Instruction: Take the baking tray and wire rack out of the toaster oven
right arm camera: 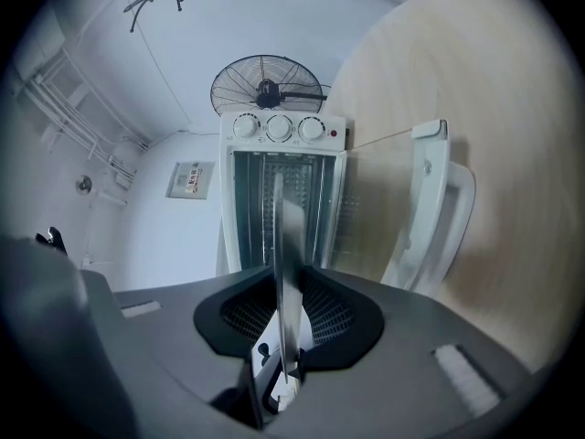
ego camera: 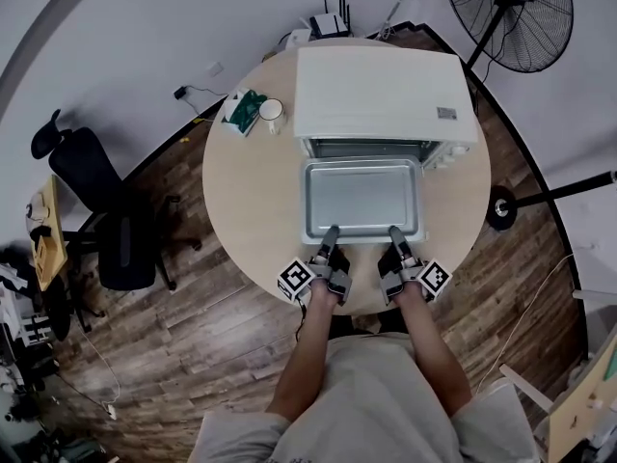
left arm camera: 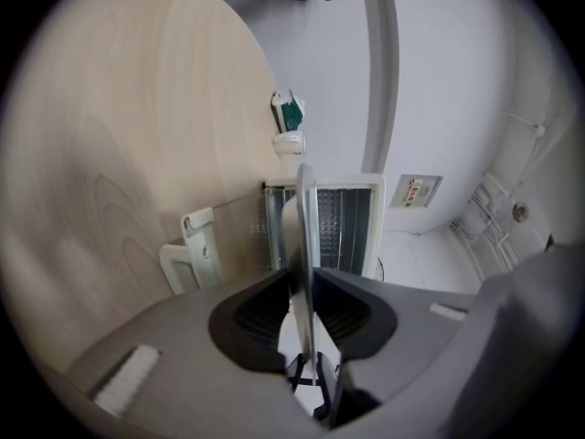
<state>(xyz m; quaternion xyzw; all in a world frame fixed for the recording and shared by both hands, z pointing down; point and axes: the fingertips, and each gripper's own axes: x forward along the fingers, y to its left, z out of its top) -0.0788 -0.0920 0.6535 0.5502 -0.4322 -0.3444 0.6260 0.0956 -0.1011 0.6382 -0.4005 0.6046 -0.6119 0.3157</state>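
A white toaster oven [ego camera: 384,93] stands at the back of the round wooden table [ego camera: 246,220], its door [left arm camera: 194,252] folded open. The grey baking tray [ego camera: 362,199] is drawn out in front of the oven. My left gripper [ego camera: 331,231] is shut on the tray's near rim at the left. My right gripper [ego camera: 394,231] is shut on the same rim at the right. In both gripper views the tray [left arm camera: 306,236] [right arm camera: 283,236] appears edge-on between the jaws, with the oven [right arm camera: 281,186] beyond. Bars show inside the oven cavity [right arm camera: 247,213]; I cannot make out the wire rack clearly.
A white mug [ego camera: 272,112] and a green box [ego camera: 246,107] sit on the table left of the oven. A standing fan [ego camera: 511,17] is at the back right, an office chair [ego camera: 106,220] at the left. The table's near edge lies just under my grippers.
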